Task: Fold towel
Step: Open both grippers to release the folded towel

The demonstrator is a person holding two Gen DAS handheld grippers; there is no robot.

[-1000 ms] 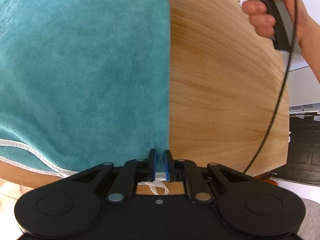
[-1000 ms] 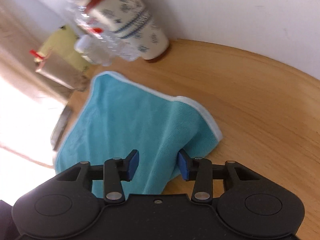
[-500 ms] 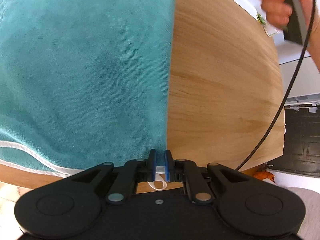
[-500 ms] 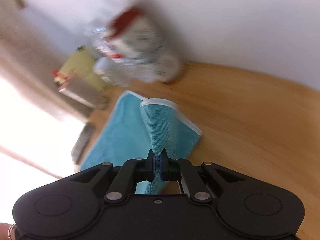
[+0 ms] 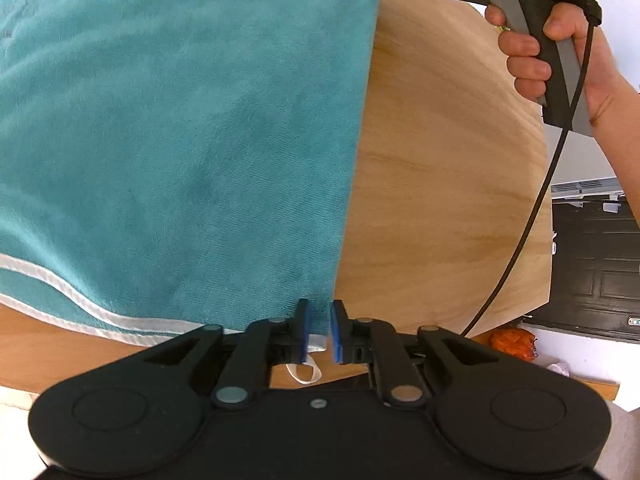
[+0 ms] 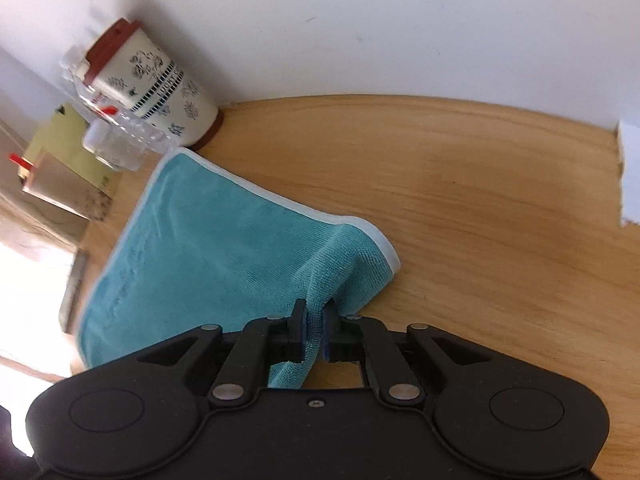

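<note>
Wood table [image 6: 460,184] held the teal towel [image 6: 208,248] flat. My right gripper [image 6: 315,336] pinched its near corner; my left gripper [image 5: 319,330] sat slightly apart around another. I needed both lifting evenly.

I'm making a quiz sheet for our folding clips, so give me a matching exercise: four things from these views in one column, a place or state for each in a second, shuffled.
Things:
1. towel
2. left gripper
3. right gripper
4. patterned canister

Places or states:
A. stands by the wall, beyond the cloth's far corner
B. jaws parted a little at the folded corner
C. teal with a white border, folded on the wooden table
D. pads closed on a bunched fold of cloth

Pairs: 1-C, 2-B, 3-D, 4-A
</note>
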